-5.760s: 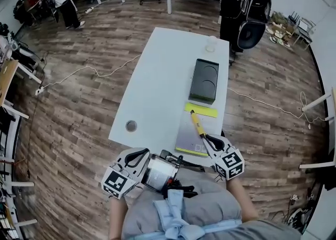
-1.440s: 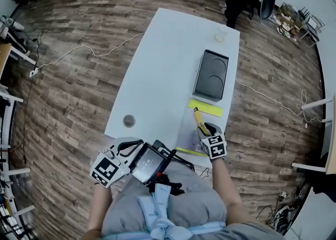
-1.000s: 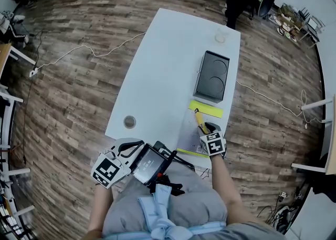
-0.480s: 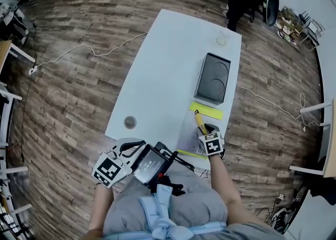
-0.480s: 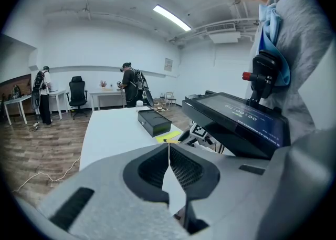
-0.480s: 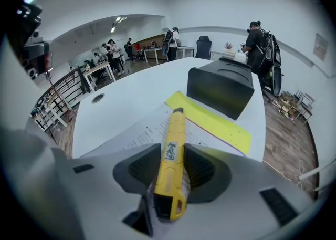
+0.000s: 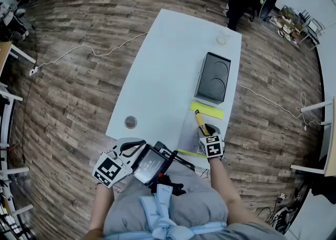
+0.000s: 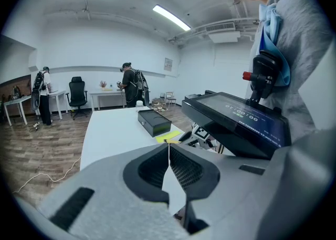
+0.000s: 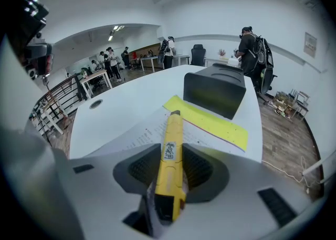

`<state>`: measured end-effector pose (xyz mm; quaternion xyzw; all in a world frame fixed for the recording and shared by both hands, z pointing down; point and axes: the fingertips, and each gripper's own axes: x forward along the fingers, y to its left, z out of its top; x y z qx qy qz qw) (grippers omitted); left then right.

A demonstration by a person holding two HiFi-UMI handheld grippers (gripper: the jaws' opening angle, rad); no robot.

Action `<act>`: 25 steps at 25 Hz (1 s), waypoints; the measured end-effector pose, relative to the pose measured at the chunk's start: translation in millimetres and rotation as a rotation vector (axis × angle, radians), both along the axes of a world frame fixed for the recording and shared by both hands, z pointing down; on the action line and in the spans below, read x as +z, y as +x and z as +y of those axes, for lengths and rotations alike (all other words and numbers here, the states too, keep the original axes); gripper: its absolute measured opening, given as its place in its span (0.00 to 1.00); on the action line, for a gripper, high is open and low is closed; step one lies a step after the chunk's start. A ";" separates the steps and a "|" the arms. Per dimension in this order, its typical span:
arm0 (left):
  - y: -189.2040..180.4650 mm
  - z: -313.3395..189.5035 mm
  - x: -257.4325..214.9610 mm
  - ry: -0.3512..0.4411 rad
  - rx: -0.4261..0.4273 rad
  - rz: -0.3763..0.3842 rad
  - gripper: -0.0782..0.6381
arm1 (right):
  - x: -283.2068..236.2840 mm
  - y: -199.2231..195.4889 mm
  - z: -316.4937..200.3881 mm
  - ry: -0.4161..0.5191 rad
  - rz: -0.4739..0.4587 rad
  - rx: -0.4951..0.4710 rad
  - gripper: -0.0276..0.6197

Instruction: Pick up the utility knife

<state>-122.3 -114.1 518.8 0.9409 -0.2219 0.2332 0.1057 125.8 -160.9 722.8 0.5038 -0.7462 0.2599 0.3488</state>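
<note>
utility knife (image 7: 199,122): rear hidden under right claw (image 7: 206,131) | label (image 9: 169,151) unreadable

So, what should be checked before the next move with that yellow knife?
1. Right tongs closed on utility knife: ok.
2. Grip on the handle, away from the tip: ok.
3. Blade retracted: cannot tell, tip too small.
4. Paper sheet beneath free of the jaws: cannot tell.
5. Black box ahead clear of the knife: ok.
6. Left tongs shut, empty, held back from the table: ok.
</note>
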 end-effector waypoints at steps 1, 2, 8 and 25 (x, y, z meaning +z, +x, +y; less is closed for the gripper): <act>-0.7 -0.1 -0.3 0.000 -0.001 0.000 0.14 | 0.1 -0.3 0.3 0.001 0.001 0.003 0.23; -1.2 -0.4 -0.7 0.000 -0.001 -0.001 0.14 | 0.1 -0.5 0.8 0.000 0.002 0.005 0.23; -1.5 -2.2 -4.0 0.005 -0.001 -0.009 0.14 | -2.7 -0.8 4.9 -0.015 0.013 -0.010 0.23; 1.5 -3.0 -2.9 0.009 0.004 -0.001 0.14 | -6.5 -0.8 12.5 -0.116 -0.290 0.183 0.23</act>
